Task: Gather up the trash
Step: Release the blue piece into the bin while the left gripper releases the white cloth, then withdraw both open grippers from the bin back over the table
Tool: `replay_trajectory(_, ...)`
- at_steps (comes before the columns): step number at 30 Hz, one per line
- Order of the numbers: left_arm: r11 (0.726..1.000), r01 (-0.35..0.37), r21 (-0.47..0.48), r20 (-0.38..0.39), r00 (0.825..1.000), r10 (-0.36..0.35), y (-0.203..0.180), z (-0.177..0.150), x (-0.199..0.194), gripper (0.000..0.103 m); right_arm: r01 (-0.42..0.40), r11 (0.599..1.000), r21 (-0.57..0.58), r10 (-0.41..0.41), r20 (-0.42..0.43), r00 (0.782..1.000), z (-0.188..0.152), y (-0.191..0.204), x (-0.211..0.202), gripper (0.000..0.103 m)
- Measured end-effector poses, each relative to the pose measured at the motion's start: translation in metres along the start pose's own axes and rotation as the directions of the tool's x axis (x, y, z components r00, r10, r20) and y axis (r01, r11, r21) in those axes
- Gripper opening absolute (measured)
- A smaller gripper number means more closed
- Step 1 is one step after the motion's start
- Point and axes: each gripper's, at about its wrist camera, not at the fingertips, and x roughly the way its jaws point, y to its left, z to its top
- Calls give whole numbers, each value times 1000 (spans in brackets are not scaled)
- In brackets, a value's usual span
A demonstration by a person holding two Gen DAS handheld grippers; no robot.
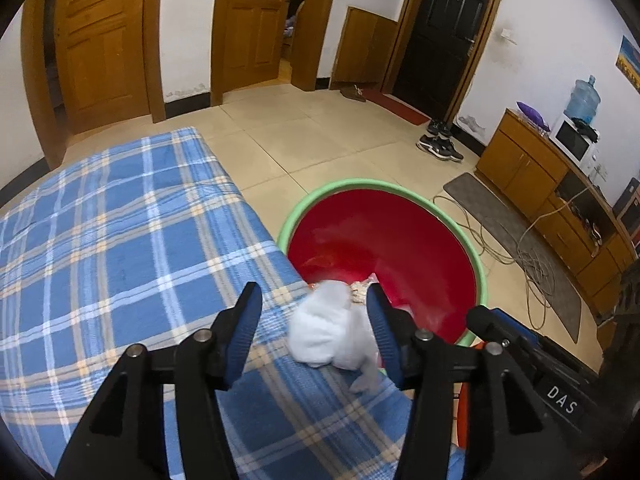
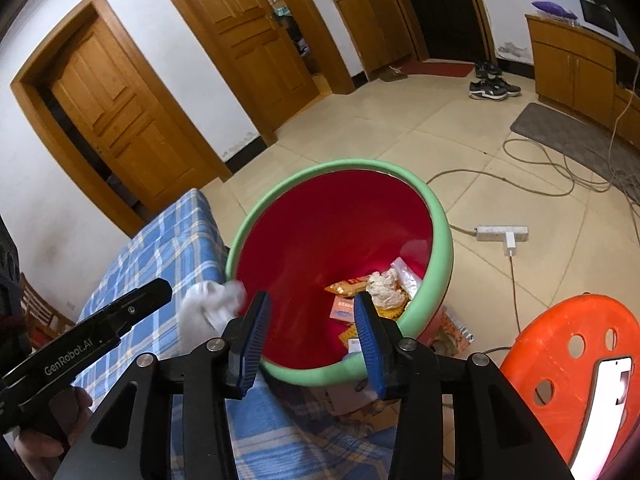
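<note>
Step in hand: a crumpled white tissue (image 1: 334, 328) is being let go at the edge of the plaid-covered surface (image 1: 120, 240), just beside the green-rimmed red bin (image 2: 436, 216).
Left gripper (image 1: 316, 336): fingers spread; the tissue is seen between them, close against one pad, not pinched.
Right gripper (image 2: 310, 336): fingers spread over the bin's near rim, nothing between them.
Bin contents: wrappers and crumpled paper (image 2: 384, 284) are seen at the bottom.
Next move: judged, the tissue must be carried past the rim, else it may be left on the cloth.
Writing: "DAS" and "GenRobot.AI" are read on the gripper bodies.
</note>
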Motion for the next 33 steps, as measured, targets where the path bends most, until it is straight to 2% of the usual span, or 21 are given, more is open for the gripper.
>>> replay_trajectory(6,1000,-4,-19,21,1000,4,5,-4,-17,56,-6,1000,-16,7,19,1000,-3,7,-15,44)
replay_trajectory(14,999,-18,-30,13,1000,19,8,-13,-26,57,-9,1000,-29,10,42,999,-5,10,-30,44)
replay_trajectory(21,998,-45,-54,39,998,47,16,-27,-51,57,-30,997,-75,34,53,998,-11,23,-47,44)
replay_trajectory(25,995,-78,-69,59,995,82,24,-39,-71,64,-48,993,-108,55,59,997,-20,35,-57,56)
replay_trajectory(30,987,-125,-100,100,986,135,35,-56,-98,70,-77,981,-175,88,55,995,-36,58,-67,58)
replay_trajectory(32,981,-153,-120,113,979,167,41,-65,-109,77,-85,976,-199,98,56,994,-43,65,-71,69)
replay_trajectory(33,978,-163,-127,118,977,178,43,-68,-113,77,-88,973,-213,102,58,993,-47,70,-73,71)
